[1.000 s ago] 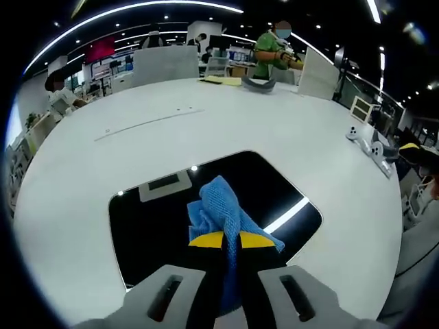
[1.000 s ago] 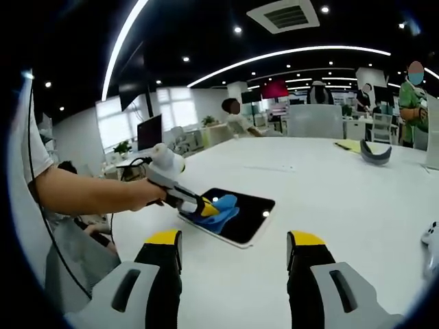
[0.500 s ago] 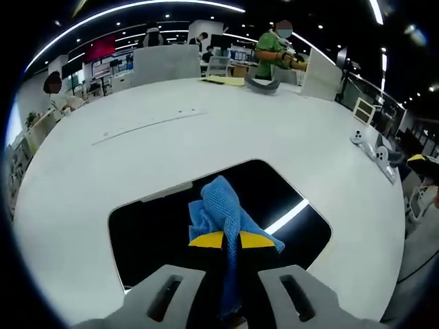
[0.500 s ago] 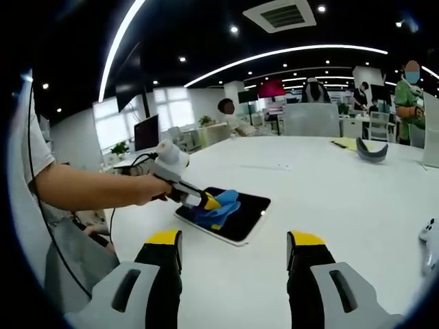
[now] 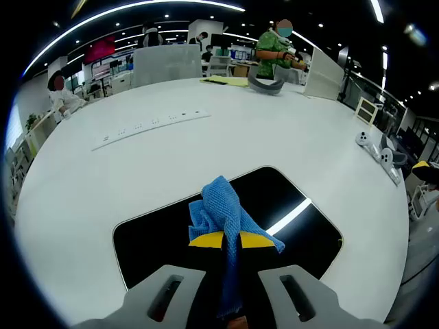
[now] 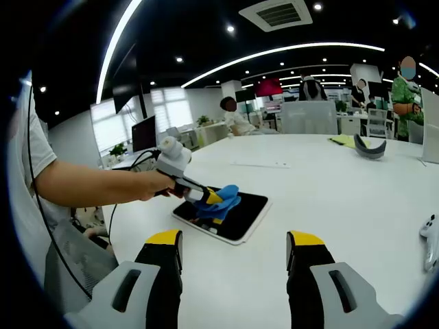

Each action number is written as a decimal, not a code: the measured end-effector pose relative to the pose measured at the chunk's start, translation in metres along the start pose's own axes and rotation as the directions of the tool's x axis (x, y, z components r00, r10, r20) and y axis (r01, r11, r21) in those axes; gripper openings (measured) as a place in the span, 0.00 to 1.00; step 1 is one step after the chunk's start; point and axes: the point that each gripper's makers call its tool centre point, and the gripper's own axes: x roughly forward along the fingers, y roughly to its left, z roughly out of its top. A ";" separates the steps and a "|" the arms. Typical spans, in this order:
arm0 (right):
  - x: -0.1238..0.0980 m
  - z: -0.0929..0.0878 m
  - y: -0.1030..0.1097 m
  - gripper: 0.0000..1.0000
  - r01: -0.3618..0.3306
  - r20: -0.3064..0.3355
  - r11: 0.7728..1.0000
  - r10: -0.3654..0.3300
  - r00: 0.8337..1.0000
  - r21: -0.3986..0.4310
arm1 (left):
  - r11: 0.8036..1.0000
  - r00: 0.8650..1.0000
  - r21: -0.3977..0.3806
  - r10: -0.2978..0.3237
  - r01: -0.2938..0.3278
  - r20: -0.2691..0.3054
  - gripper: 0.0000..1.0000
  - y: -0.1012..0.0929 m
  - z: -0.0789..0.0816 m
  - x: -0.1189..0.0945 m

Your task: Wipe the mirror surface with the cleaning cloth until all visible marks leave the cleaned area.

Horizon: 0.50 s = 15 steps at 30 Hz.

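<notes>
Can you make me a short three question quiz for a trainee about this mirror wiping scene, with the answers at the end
1. True or false: the left gripper is shut on the blue cloth.
2. Which best describes the right gripper? A) pressing on the mirror B) open, with nothing between its jaws C) holding the cloth
3. Fill in: the dark mirror lies flat on a white ____.

Key
1. True. The cloth is pinched between the yellow-tipped jaws, over the mirror.
2. B. Its jaws stand apart above the table, short of the mirror.
3. Table.
</notes>
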 end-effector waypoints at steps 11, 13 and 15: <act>-0.001 0.000 -0.005 0.59 0.007 0.005 1.000 -0.007 1.000 0.017 | 1.000 1.000 0.009 0.001 -0.001 -0.002 0.04 0.003 0.007 0.007; -0.002 -0.001 -0.006 0.59 0.010 0.004 1.000 -0.010 1.000 0.020 | 1.000 1.000 0.011 0.001 -0.001 -0.002 0.04 0.004 0.008 0.008; -0.002 -0.002 -0.007 0.59 0.012 0.003 1.000 -0.012 1.000 0.022 | 1.000 1.000 0.014 0.000 0.000 -0.004 0.04 0.004 0.009 0.010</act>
